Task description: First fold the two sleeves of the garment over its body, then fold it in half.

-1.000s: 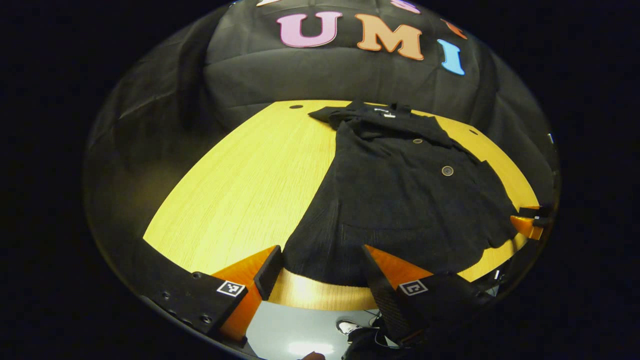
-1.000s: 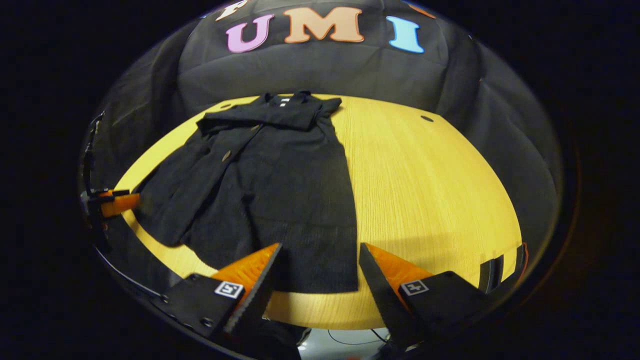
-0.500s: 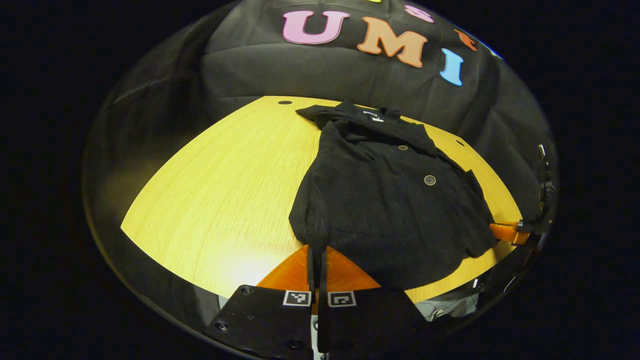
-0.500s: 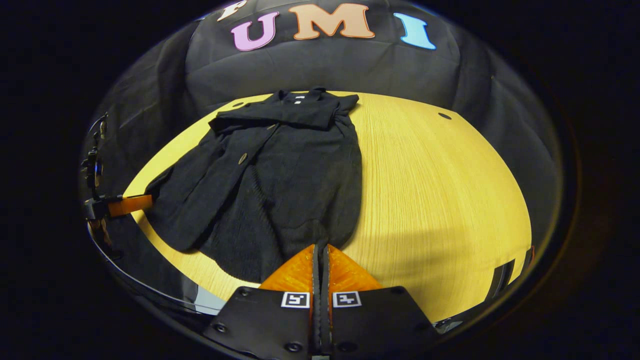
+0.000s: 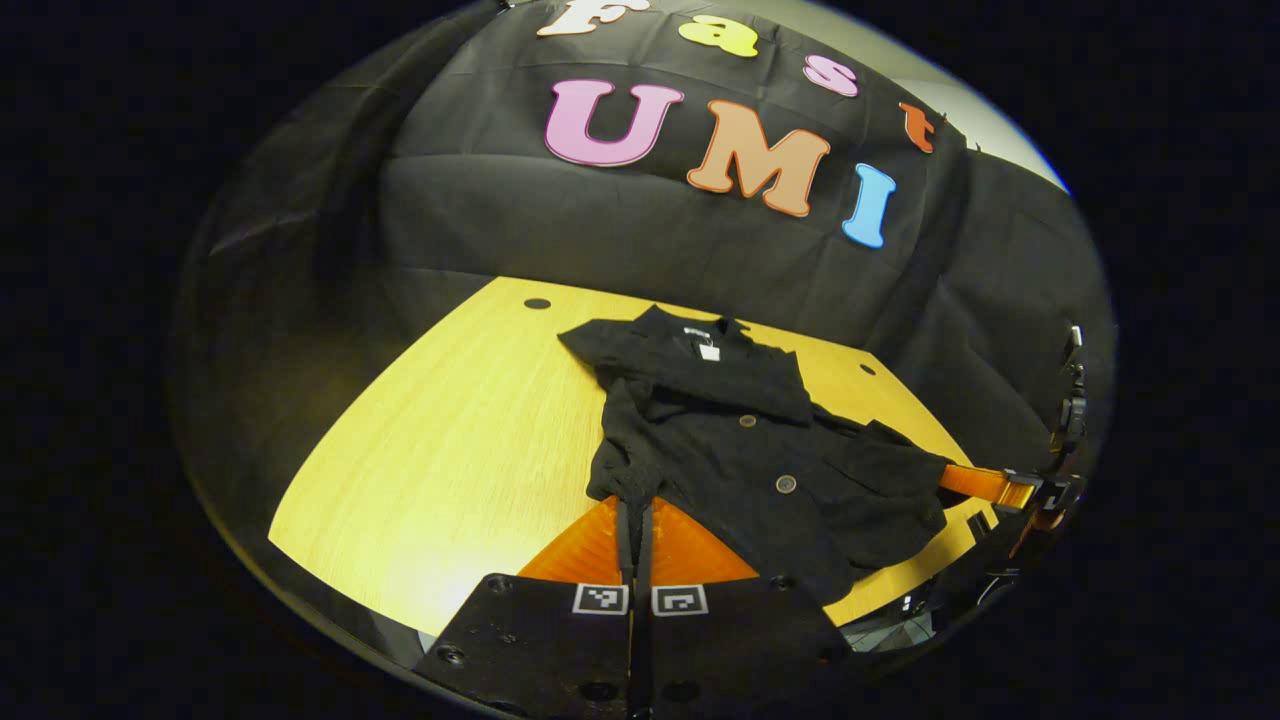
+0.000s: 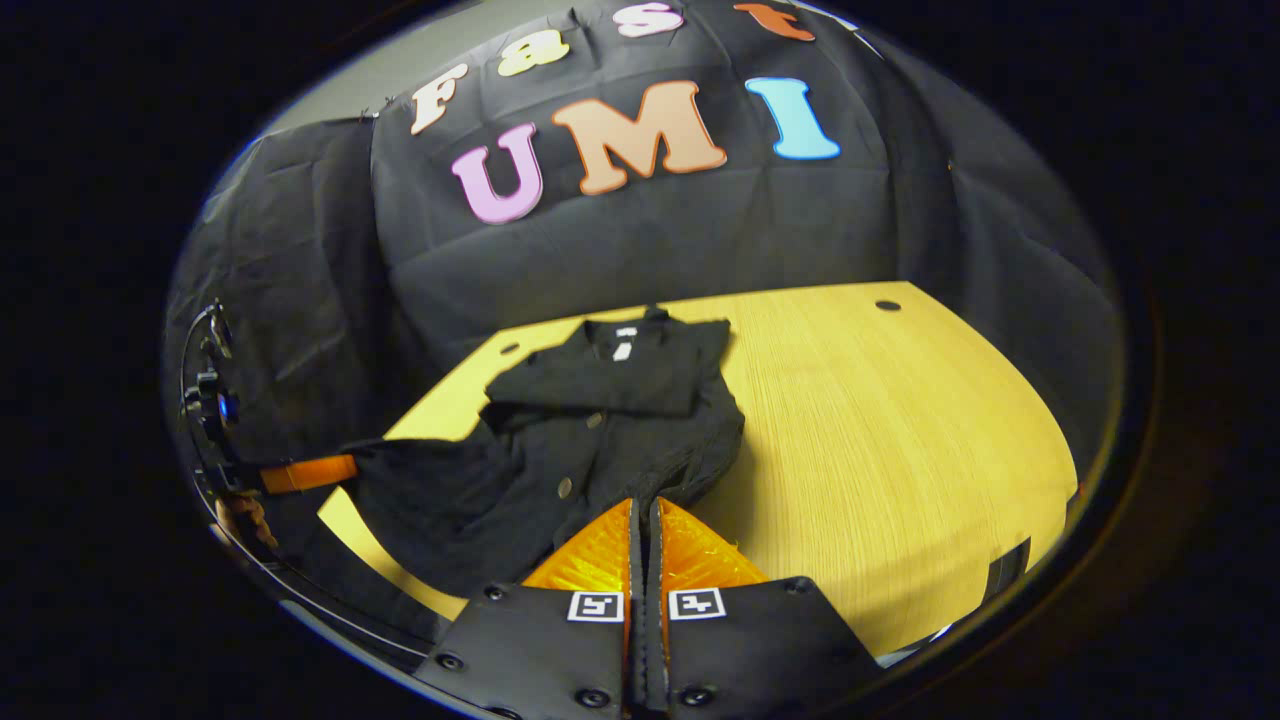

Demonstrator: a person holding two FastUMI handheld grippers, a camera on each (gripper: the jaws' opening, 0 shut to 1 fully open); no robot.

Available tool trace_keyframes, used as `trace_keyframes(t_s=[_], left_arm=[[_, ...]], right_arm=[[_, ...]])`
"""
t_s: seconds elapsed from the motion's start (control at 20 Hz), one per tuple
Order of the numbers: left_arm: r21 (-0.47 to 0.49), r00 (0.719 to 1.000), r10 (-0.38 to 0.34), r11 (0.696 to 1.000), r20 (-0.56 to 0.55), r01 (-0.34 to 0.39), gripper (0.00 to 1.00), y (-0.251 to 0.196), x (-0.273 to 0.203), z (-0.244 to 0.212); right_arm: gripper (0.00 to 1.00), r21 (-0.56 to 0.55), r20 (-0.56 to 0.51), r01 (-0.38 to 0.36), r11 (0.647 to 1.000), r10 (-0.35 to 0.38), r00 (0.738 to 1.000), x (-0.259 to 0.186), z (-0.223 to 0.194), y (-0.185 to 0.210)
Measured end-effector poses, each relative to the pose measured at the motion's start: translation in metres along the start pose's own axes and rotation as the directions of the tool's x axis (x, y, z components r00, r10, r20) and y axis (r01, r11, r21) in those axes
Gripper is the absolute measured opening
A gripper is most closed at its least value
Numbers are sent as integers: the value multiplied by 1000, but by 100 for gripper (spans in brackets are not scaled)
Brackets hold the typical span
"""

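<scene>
garment [image 5: 760, 450] hem pinched and lifted by left tongs [image 5: 634, 512] and right tongs [image 6: 645, 510].

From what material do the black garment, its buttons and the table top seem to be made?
Garment: soft matte woven or knitted cloth, probably; it drapes and bunches where the tools lift its hem.
Buttons: round, dull brownish, maybe plastic or horn; too small to tell.
Table top: pale wood or wood-look laminate; fine straight grain lines with a slight sheen.
</scene>
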State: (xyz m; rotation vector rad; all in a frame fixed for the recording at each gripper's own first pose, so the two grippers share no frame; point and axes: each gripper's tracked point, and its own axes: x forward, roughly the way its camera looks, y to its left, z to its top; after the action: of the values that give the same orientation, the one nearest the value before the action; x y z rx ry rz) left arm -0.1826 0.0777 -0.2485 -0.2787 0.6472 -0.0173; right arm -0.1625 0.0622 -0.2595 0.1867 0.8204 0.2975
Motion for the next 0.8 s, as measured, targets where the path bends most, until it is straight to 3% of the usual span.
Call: trace_keyframes(t_s=[0.45,0.6,0.7,0.8], left_arm=[[-40,993,16,999,120,-11,0,5,35,110],[-22,989,38,999,142,-35,0,9,56,135],[-8,987,49,999,154,-49,0,12,73,151],[5,985,63,998,158,-65,0,14,93,163]], right_arm=[[0,-91,134,-40,995,52,990,23,112,23],[7,-91,153,-51,995,64,986,43,143,19],[0,-81,168,-54,995,67,984,57,162,13],[2,-79,174,-53,995,66,982,74,179,6]])
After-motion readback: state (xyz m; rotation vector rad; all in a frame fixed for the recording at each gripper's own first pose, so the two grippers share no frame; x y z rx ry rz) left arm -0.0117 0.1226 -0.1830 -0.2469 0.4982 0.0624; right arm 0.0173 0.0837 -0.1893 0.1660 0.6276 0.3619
